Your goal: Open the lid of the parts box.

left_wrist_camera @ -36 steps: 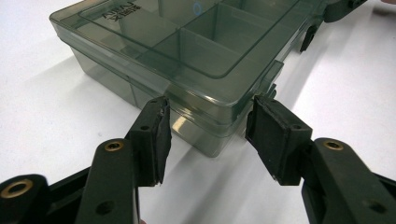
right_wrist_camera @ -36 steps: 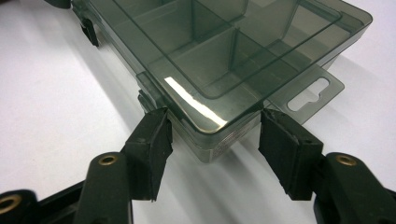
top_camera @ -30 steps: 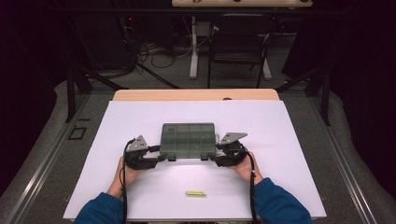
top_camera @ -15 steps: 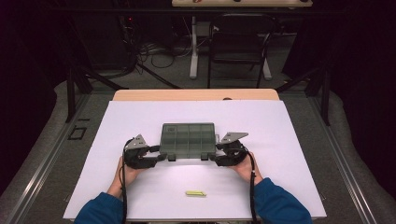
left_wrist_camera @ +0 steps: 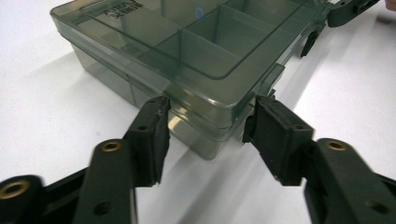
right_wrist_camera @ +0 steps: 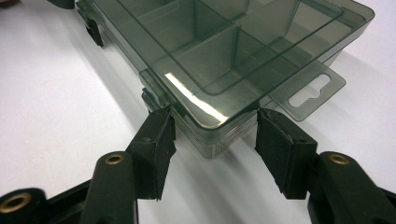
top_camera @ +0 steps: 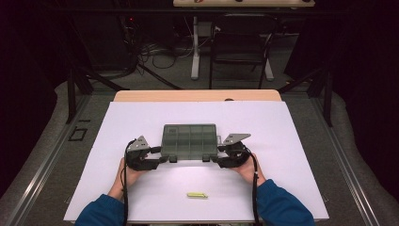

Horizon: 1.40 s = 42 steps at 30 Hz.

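A smoky, see-through compartment box (top_camera: 189, 139) with its lid down lies flat on the white table. My left gripper (top_camera: 162, 157) is at the box's near left corner and my right gripper (top_camera: 217, 158) at its near right corner. In the left gripper view that corner of the box (left_wrist_camera: 187, 46) sits between the jaws of the left gripper (left_wrist_camera: 210, 116). These jaws have just been opening, and the pads stand at the walls without clamping. In the right gripper view the right gripper (right_wrist_camera: 212, 126) has both pads against the box (right_wrist_camera: 224, 42) at its corner, beside the hang tab (right_wrist_camera: 310, 91).
A small yellow-green stick (top_camera: 197, 195) lies on the white sheet (top_camera: 291, 141) near the front edge, between the person's blue sleeves. A wooden strip (top_camera: 197, 95) runs along the far edge of the table. Dark floor, chair legs and cables lie beyond it.
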{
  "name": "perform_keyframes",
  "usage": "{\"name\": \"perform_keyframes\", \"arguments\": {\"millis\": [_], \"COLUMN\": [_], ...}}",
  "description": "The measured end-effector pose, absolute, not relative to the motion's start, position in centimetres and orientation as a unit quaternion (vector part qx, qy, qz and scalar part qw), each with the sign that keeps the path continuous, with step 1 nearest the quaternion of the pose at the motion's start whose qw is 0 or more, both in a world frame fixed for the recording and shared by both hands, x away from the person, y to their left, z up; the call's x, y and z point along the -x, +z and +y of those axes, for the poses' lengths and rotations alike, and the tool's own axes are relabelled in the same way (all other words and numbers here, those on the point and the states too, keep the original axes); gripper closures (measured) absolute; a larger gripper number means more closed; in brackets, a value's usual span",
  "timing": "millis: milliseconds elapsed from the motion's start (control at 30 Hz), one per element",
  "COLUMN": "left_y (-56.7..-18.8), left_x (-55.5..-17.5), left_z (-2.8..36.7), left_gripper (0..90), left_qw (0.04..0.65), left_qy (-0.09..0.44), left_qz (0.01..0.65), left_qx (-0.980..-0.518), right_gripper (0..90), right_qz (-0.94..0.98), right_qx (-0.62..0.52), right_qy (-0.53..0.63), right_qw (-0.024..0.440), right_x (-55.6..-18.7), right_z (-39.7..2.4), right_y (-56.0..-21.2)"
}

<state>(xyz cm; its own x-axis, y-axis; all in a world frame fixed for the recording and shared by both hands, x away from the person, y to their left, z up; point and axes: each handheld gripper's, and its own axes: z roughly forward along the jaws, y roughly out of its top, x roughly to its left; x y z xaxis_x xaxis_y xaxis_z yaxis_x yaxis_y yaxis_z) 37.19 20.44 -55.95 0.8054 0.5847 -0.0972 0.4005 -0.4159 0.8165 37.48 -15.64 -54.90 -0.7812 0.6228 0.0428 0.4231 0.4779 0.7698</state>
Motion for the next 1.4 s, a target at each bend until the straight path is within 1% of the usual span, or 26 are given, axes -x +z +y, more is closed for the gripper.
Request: {"name": "perform_keyframes", "arguments": {"millis": [67,300,433,567,1167,1233,1300,1333,1400], "left_y": [-56.02,-56.03,-56.02,-55.99,-55.92,-55.82,-55.81,-55.78,-55.76], "left_x": [-37.22,-37.08,-37.1,-37.13,-37.43,-37.36,-37.31,-37.28,-37.22], "left_z": [20.37,20.33,20.37,20.52,20.77,20.65,20.57,20.54,20.46], "left_gripper": [44.6,46.7,47.6,49.5,50.3,50.3,50.2,50.0,49.9], "left_qw": [0.453,0.456,0.459,0.464,0.473,0.467,0.466,0.461,0.458], "left_qy": [0.104,0.111,0.106,0.098,0.069,0.078,0.081,0.086,0.09], "left_qz": [0.296,0.298,0.302,0.307,0.331,0.326,0.324,0.321,0.319], "left_qx": [-0.834,-0.831,-0.828,-0.825,-0.814,-0.819,-0.82,-0.823,-0.825], "right_gripper": [40.2,43.0,43.1,43.1,43.8,43.9,44.3,44.5,44.8], "right_qz": [0.851,0.85,0.851,0.85,0.841,0.841,0.842,0.846,0.849], "right_qx": [-0.307,-0.308,-0.308,-0.31,-0.319,-0.321,-0.32,-0.315,-0.314], "right_qy": [0.407,0.404,0.402,0.402,0.419,0.418,0.417,0.409,0.403], "right_qw": [0.126,0.14,0.141,0.139,0.125,0.12,0.124,0.136,0.138], "right_x": [-37.44,-37.36,-37.33,-37.33,-37.52,-37.52,-37.49,-37.31,-37.25], "right_z": [-15.43,-15.24,-15.22,-15.22,-15.49,-15.57,-15.51,-15.31,-15.27], "right_y": [-54.91,-55.02,-54.99,-54.98,-55.06,-55.04,-55.08,-55.02,-54.92]}}
